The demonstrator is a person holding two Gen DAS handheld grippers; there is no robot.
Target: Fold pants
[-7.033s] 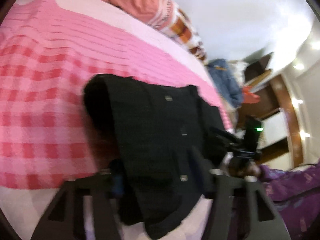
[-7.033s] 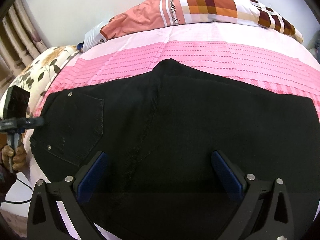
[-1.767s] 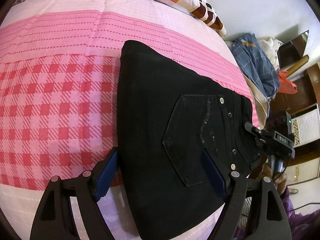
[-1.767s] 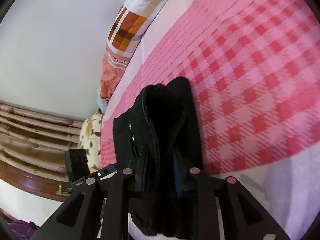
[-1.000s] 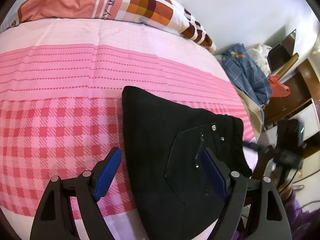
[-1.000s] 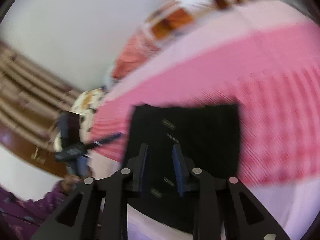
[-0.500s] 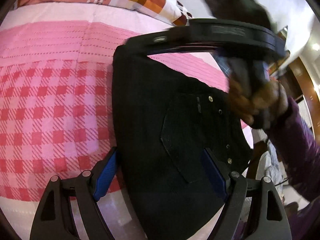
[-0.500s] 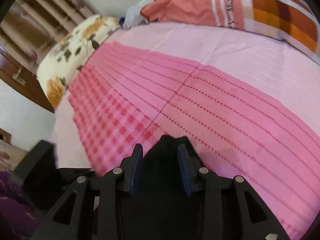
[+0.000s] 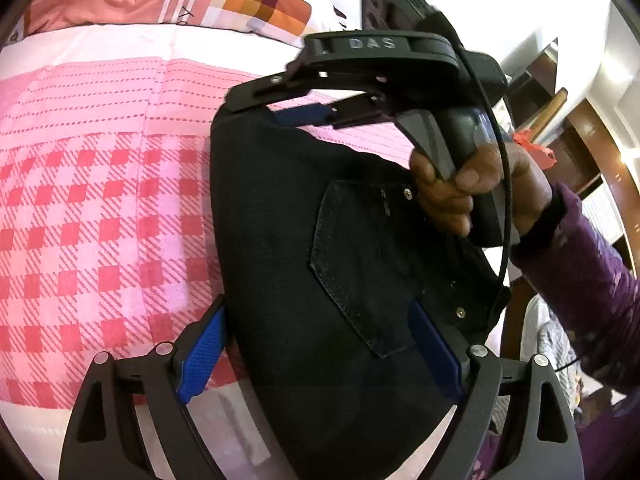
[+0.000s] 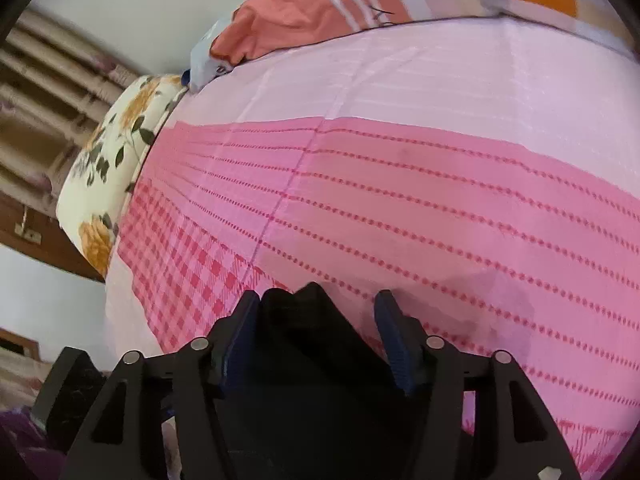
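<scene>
The left gripper (image 9: 320, 344) stands wide, its blue pads either side of the near end of the folded black denim pants (image 9: 304, 264), gripping nothing. The right gripper (image 10: 316, 332) is parted too, its blue-padded fingers (image 10: 394, 344) straddling the pants' far corner (image 10: 308, 300) without pinching it. The pants lie flat between the two tools, back pocket (image 9: 360, 260) up, on the pink checked and striped bedsheet (image 10: 400, 208). Beyond the right gripper lies a patchwork orange pillow (image 10: 360, 4).
</scene>
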